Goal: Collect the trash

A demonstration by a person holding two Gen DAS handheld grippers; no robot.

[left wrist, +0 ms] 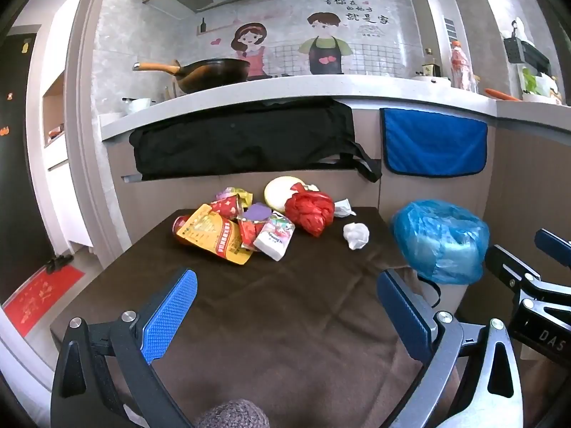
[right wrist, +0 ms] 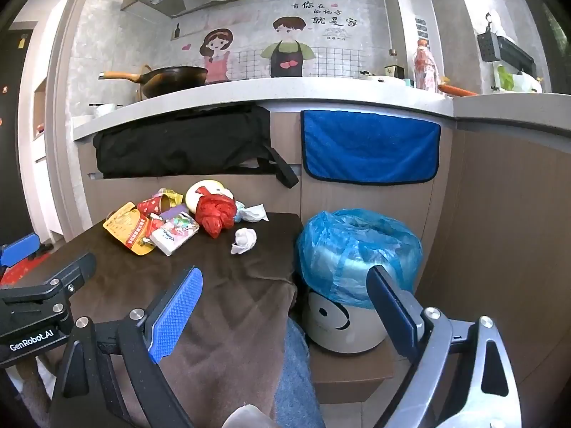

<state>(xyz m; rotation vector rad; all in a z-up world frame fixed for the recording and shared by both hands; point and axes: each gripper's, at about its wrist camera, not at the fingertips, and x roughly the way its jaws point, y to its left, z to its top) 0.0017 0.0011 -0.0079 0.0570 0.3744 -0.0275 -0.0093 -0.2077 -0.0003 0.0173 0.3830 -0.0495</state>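
Trash lies piled at the far end of a brown-clothed table point(left wrist: 285, 303): a yellow snack pouch point(left wrist: 217, 235), red wrappers, a tissue pack point(left wrist: 276, 237), a knotted red plastic bag point(left wrist: 308, 210), a crumpled white tissue point(left wrist: 355, 234) and a pale round lid point(left wrist: 282, 189). A white bin lined with a blue bag point(right wrist: 357, 249) stands right of the table. My left gripper point(left wrist: 285, 281) hovers open over the near table, nothing between its blue pads. My right gripper point(right wrist: 285, 278) is open too, near the table's right edge beside the bin point(left wrist: 440, 239).
A kitchen counter point(left wrist: 285, 89) runs behind, holding a wok point(left wrist: 214, 73) and bottles. A black bag point(left wrist: 242, 142) and a blue towel point(left wrist: 433, 142) hang from the counter front. A red mat point(left wrist: 39, 297) lies on the floor at left.
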